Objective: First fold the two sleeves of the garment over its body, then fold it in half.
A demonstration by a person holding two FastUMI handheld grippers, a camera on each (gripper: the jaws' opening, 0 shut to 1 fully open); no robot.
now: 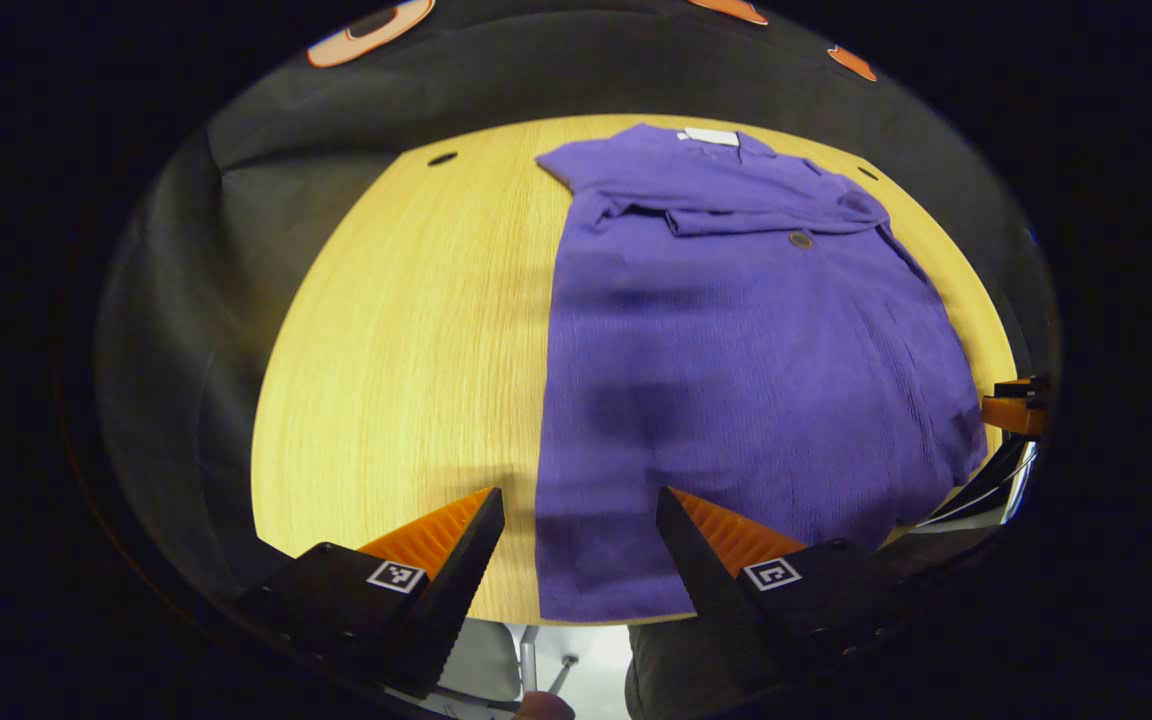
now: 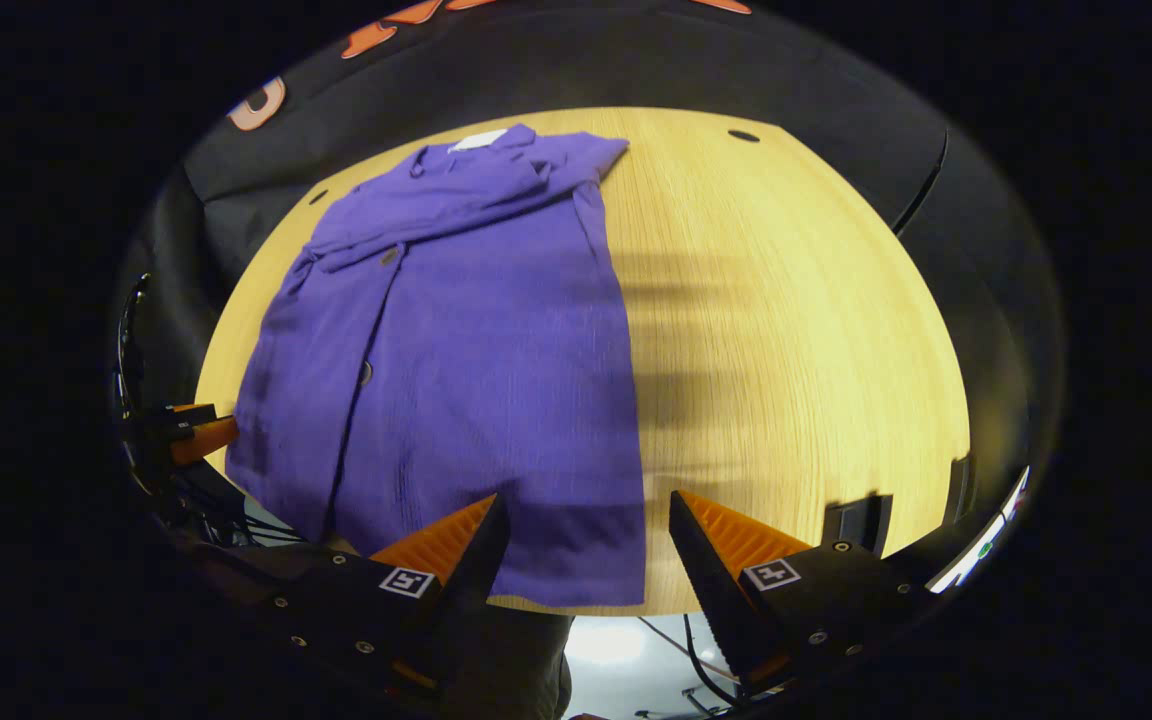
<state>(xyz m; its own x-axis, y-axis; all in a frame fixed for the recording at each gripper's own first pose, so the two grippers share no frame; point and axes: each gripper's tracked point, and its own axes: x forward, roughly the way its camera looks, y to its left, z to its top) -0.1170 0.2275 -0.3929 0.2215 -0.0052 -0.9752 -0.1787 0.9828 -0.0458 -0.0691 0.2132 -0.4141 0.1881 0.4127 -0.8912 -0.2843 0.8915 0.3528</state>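
Left gripper [image 1: 581, 525] jaws wide, holding nothing, above near left hem corner of purple crinkled button-front shirt [image 1: 736, 340]. Right gripper [image 2: 586, 530] jaws wide, empty, over near right hem corner. Shirt lies flat on round light wooden table [image 1: 416, 330], both sleeves folded across its chest.

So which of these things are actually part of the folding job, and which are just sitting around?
Part of the job:
- purple shirt, sleeves already folded over its body
- left gripper, open
- right gripper, open

Just there:
- wooden table
- black block at the table's near edge
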